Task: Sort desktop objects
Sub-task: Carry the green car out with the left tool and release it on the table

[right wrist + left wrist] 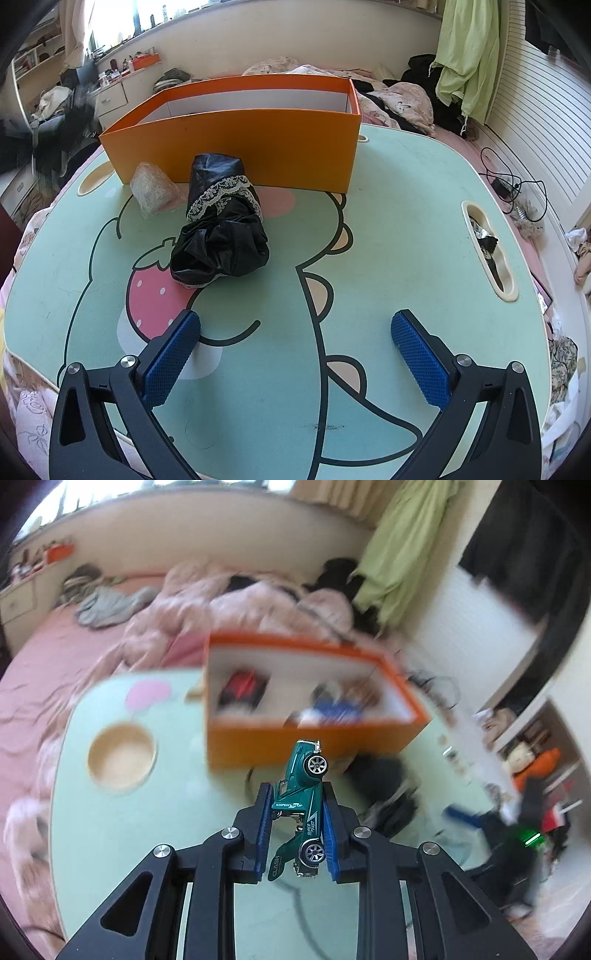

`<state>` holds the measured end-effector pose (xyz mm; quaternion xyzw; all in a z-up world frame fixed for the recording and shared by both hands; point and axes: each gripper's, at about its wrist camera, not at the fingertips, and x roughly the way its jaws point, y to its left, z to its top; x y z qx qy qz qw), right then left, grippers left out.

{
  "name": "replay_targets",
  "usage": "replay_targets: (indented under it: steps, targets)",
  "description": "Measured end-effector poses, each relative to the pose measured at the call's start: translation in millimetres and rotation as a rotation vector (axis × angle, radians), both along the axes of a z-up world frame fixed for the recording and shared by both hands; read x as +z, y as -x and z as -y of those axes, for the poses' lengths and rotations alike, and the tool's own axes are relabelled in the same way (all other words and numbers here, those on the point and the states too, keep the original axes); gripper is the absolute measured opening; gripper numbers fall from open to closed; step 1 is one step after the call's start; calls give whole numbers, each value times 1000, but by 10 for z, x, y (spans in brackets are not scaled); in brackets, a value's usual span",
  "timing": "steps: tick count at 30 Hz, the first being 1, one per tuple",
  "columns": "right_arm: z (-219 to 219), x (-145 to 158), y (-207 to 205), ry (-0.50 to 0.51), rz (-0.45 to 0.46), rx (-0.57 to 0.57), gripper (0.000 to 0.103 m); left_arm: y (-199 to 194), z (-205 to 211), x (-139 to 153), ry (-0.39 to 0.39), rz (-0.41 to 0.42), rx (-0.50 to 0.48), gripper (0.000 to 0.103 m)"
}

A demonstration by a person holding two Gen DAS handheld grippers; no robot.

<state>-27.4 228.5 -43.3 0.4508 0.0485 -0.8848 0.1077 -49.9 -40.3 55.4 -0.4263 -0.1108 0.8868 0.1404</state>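
Left gripper (297, 805) clamps green toy car (304, 797) nose-up, aimed at orange box (295, 738) at counter (406, 221) far edge for drop-in; right gripper (295, 354) released, empty.

Left tool (297, 805) pinched nearly shut, right tool (295, 354) spread wide

one toy car (303, 805); one orange box (236, 155)

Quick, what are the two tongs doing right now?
Left tongs: shut on the green toy car.
Right tongs: open, holding nothing.
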Motion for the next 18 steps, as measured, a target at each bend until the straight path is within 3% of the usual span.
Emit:
replay_targets:
  steps: [4,7,9,11,14,18]
  targets:
    - [-3,3,3,0,0,0,103,65,-102,-342,14,58,14,23]
    - [-1,1,-1,0,0,0,103,28,-173,-385,25,37,22,27]
    - [-3,2,4,0,0,0,103,-36,-171,-372,39,18,26,59]
    - [-4,2,1,0,0,0,103,-142,-151,-325,63,-16,35,80]
    - [-9,-3,0,0,0,1,103,-323,-145,-267,133,-51,36,92]
    - [-21,-4,-3,0,1,0,103,-605,-105,-340,152,-39,58,95]
